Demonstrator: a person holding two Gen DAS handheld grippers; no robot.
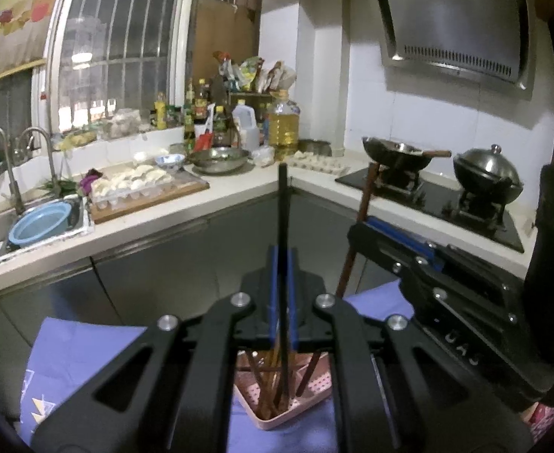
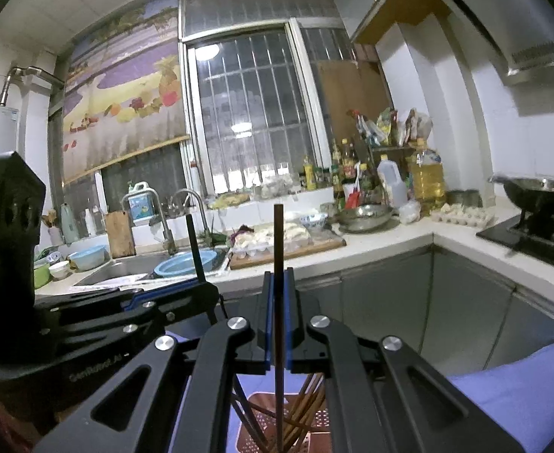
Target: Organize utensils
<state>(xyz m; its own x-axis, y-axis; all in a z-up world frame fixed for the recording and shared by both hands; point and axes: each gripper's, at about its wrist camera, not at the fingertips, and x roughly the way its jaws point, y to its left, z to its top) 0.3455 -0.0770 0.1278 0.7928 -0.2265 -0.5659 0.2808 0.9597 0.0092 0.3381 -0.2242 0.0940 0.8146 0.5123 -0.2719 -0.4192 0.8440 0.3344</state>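
Observation:
My left gripper (image 1: 283, 264) is shut on a black chopstick (image 1: 283, 204) that stands upright, its lower end reaching down into a pink perforated tray (image 1: 265, 415). My right gripper (image 2: 278, 287) is shut on a brown chopstick (image 2: 277, 234), also upright, over the same pink tray (image 2: 254, 430). Several brown chopsticks (image 1: 273, 381) lie in the tray. In the left wrist view the right gripper (image 1: 367, 222) shows at right with its brown chopstick (image 1: 363, 204). In the right wrist view the left gripper (image 2: 201, 283) shows at left with its black chopstick (image 2: 196, 249).
The tray rests on a purple cloth (image 1: 80, 355). Behind runs an L-shaped counter (image 1: 239, 192) with a sink (image 2: 126, 268), a blue basin (image 1: 41, 222), a board of dumplings (image 1: 145, 188), bottles, an oil jug (image 1: 283, 120), and a stove with a wok (image 1: 397, 154) and pot (image 1: 486, 177).

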